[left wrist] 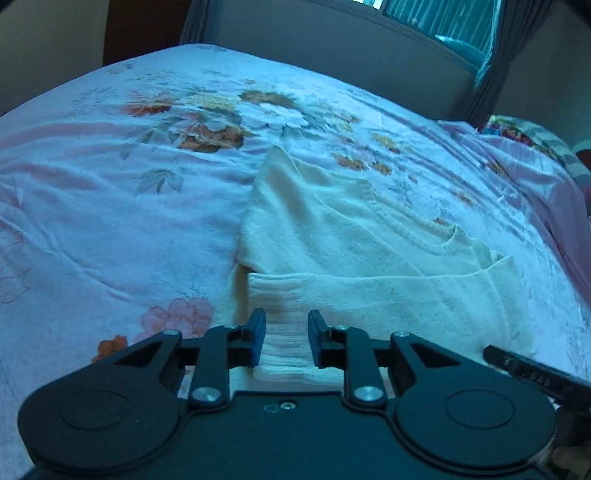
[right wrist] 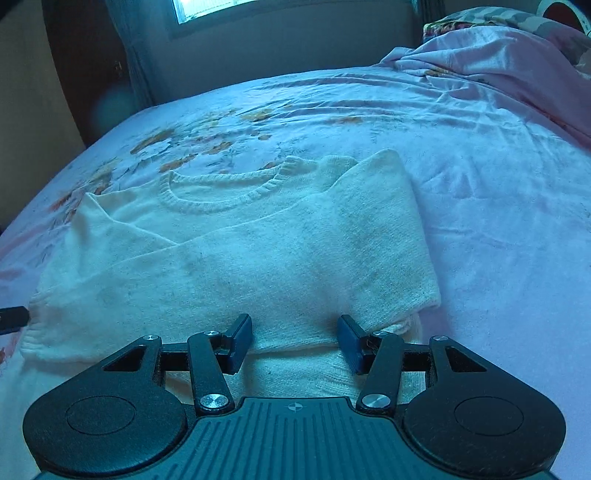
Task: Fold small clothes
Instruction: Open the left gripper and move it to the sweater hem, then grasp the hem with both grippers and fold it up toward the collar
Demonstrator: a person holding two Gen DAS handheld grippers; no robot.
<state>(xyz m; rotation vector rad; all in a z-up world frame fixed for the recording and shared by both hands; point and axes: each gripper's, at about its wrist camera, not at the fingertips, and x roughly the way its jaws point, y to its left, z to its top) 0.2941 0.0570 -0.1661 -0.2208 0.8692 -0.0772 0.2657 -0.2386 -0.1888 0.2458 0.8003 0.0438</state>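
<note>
A cream knit sweater [left wrist: 351, 236] lies flat on the bed, its sleeves folded across the body and its round neckline [right wrist: 221, 192] toward the far side. My left gripper [left wrist: 286, 321] hangs over the ribbed edge at the sweater's near left corner. Its jaws are a little apart, with the ribbing showing in the gap and no pinch visible. My right gripper [right wrist: 295, 326] stands open, wider, over the sweater [right wrist: 258, 251] near its lower right part, where the knit lies flat under the fingers. One black finger of the right gripper [left wrist: 517, 365] shows in the left wrist view.
A pink floral sheet [left wrist: 110, 221] covers the bed and is wrinkled toward the far right. Bunched pink bedding [right wrist: 498, 55] and a patterned pillow [left wrist: 524, 133] sit at the far right corner. A dark wall [left wrist: 332, 55] with a window [right wrist: 207, 7] runs behind the bed.
</note>
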